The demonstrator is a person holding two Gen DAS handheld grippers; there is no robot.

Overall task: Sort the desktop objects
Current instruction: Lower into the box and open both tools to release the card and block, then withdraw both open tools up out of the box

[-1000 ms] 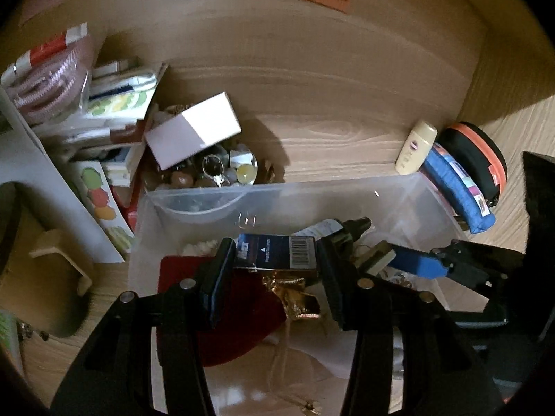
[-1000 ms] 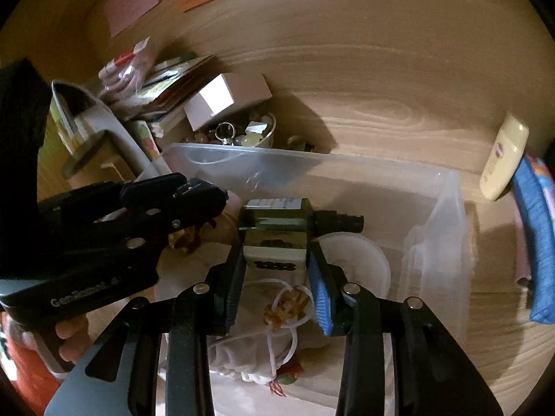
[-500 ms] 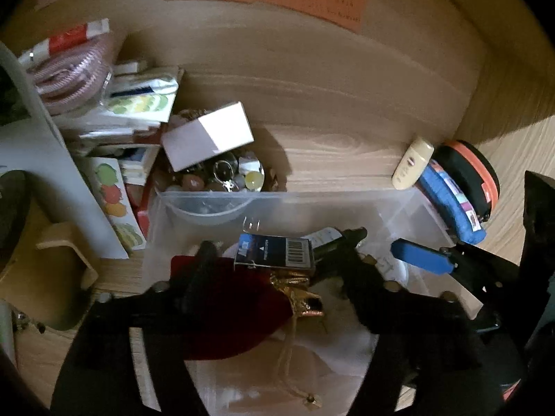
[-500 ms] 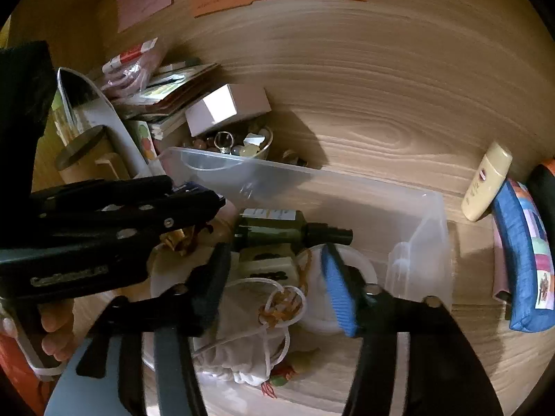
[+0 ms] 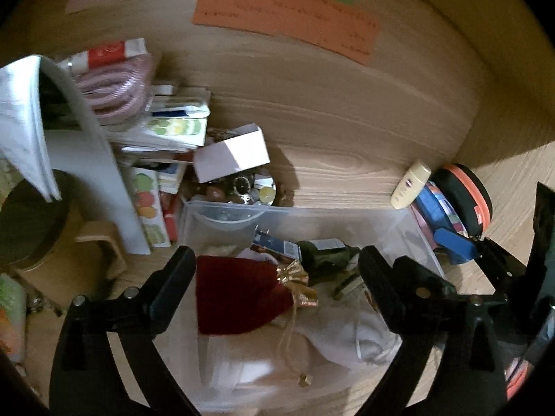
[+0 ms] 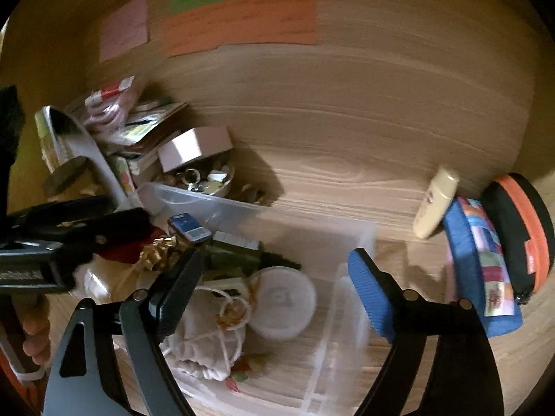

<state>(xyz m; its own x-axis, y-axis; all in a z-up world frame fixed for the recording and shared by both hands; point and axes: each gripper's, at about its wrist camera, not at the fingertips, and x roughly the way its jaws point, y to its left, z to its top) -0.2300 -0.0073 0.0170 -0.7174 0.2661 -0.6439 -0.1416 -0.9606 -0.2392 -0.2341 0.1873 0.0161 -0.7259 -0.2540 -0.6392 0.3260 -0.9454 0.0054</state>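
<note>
A clear plastic bin (image 5: 409,222) sits on the wooden desk and holds a red velvet pouch (image 5: 236,298), a small blue box (image 5: 274,244), a dark green bottle (image 5: 326,260) and white cloth bags. My left gripper (image 5: 277,263) is open and empty above the bin. My right gripper (image 6: 277,263) is open and empty above the bin's right part; the bottle (image 6: 239,253), blue box (image 6: 189,227) and a white round lid (image 6: 282,306) lie below it. The bin's wall (image 6: 194,197) shows there too.
Left of the bin is a pile of packets and a white box (image 5: 232,154) over a bowl of trinkets (image 5: 249,187). Right of the bin lie a cream tube (image 5: 411,185), a blue pouch (image 6: 482,267) and a black-and-orange case (image 6: 520,232). Coloured notes (image 5: 284,14) hang on the back panel.
Both grippers have opened and pulled back up. The left let go of the blue box and the right let go of the green bottle; both now lie in the bin.
</note>
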